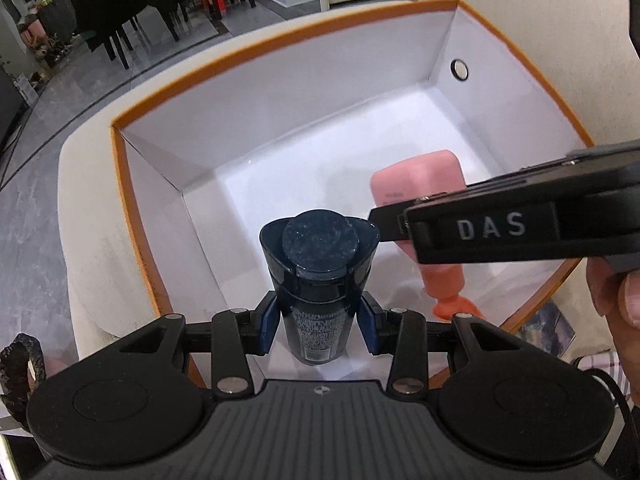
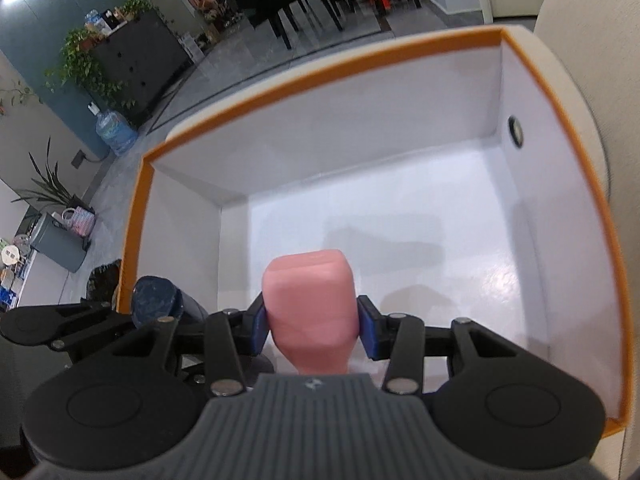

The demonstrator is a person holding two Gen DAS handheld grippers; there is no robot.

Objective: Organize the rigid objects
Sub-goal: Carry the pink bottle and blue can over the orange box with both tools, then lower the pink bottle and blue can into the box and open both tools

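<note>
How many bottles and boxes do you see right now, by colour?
Dark blue bottle: 1, held in the left tool
Pink bottle: 1, held in the right tool
Orange-rimmed white box: 1
Total: 3

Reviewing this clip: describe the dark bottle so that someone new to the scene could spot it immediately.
Find the big orange-rimmed box with the white inside, sitting on a cream cushion. Over its near left part, the left gripper is shut on the dark blue bottle, cap end pointing into the box. Unlike the pink bottle in the right gripper, it is navy with a round flat cap.
</note>
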